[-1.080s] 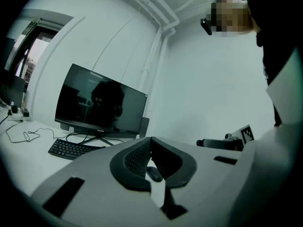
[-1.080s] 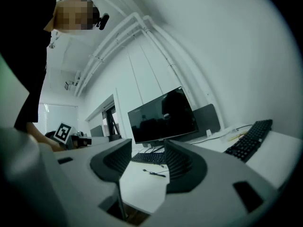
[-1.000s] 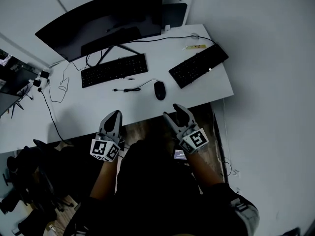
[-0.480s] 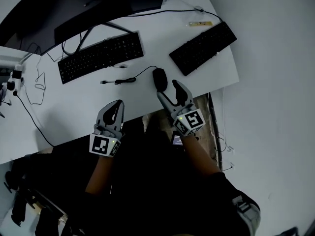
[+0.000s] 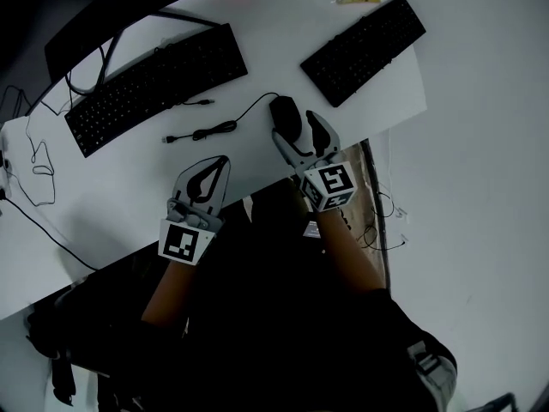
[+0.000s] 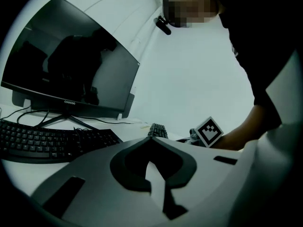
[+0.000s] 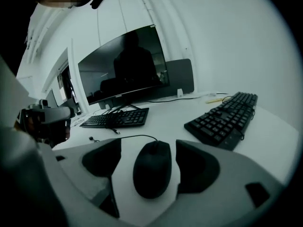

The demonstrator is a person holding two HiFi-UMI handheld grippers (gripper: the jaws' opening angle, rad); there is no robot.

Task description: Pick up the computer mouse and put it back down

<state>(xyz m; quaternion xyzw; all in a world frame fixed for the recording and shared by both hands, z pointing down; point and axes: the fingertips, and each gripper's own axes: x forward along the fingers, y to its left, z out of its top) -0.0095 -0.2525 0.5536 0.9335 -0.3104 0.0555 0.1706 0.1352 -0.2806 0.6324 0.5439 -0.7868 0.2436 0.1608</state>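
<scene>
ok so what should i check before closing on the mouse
1. Mouse sits between the right gripper's jaws: ok.
2. Jaws apart, with white desk showing on both sides of the mouse: ok.
3. Cable lies loose on the desk, nothing resting on it: ok.
4. Right-hand keyboard stands apart from the gripper: ok.
5. Left gripper shut, empty and off to the side near the desk edge: ok.
6. Jaws low enough to catch the mouse's sides: cannot tell.
</scene>
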